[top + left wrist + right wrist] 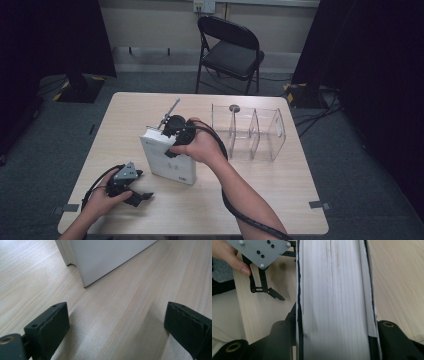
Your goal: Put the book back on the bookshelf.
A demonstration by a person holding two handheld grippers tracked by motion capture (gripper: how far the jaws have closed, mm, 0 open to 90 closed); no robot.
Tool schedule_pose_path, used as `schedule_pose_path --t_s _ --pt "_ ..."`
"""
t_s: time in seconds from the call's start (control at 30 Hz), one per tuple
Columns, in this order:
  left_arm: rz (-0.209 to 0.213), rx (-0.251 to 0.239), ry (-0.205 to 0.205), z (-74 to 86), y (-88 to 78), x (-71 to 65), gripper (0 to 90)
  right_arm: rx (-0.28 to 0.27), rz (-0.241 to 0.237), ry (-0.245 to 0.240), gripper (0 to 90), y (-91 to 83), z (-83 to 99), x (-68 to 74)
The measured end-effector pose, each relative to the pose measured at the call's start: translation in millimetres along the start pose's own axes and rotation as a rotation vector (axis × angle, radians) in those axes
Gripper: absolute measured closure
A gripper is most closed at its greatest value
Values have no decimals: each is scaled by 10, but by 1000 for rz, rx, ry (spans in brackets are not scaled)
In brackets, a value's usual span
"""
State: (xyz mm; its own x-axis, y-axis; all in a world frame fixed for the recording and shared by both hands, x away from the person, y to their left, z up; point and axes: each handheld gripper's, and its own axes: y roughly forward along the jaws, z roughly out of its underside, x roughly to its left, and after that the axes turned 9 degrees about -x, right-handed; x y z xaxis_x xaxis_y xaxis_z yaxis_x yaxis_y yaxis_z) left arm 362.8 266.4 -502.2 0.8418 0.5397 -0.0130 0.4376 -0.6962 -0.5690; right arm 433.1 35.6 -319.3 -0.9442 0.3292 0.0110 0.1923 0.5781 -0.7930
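Note:
A thick white book (170, 162) stands on edge near the middle of the wooden table (260, 200). My right gripper (172, 134) comes down over its top from behind. In the right gripper view my right gripper (334, 340) has one jaw pressed on each cover, and the book's page edge (334, 285) runs between them. My left gripper (141, 197) rests low at the front left of the table, short of the book. Its jaws stand wide apart with only bare wood inside my left gripper (116, 325). The book's lower corner (107, 257) lies just ahead of it.
A clear plastic organiser (250, 132) with several compartments stands right of the book, with a small dark round thing (234, 108) at its back rim. A black folding chair (230, 50) sits beyond the table's far edge. The left gripper's grey plate (262, 250) lies close beside the book.

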Motion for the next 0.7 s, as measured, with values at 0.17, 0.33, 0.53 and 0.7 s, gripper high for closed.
schedule_pose_path --t_s 0.17,0.33,0.53,0.7 --pt "3 -1 -1 0 7 2 45 7 -7 17 526 -53 41 -7" --pt "3 16 6 -14 30 14 0 5 2 39 527 -177 179 -22" --pt "5 16 10 -16 32 19 0 -1 24 66 524 -356 377 -56" --pt "6 17 10 -16 32 20 0 -3 40 82 511 -421 515 -48"
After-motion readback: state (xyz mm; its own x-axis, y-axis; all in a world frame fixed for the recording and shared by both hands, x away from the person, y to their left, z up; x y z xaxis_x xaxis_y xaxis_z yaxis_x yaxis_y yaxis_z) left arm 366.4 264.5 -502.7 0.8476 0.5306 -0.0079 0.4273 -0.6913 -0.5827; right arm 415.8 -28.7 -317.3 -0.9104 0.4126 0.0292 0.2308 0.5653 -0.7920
